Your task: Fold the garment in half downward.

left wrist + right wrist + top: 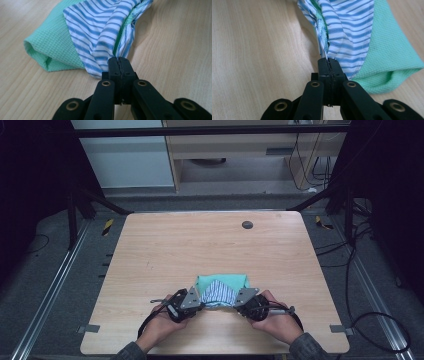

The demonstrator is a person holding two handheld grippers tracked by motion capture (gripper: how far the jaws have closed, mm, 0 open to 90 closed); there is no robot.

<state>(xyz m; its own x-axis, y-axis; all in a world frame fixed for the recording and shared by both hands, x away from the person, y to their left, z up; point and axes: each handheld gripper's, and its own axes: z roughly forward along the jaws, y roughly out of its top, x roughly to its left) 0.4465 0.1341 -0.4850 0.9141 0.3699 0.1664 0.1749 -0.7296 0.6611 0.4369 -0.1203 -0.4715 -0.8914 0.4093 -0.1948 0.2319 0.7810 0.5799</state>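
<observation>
Both grippers, left (119, 62) and right (328, 63), have fingers clamped on the striped cloth (218, 293) over the green towel (222, 281).

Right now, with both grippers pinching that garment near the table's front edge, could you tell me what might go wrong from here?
1. The left gripper and right gripper each clamp only a thin bunch of the blue-striped cloth; a firm pull could slip it free.
2. The green knit part lies loose on the wooden table, not in either pair of jaws, so lifting may let it unfold or sag.
3. Pulling the grippers apart could strain the seam.
</observation>
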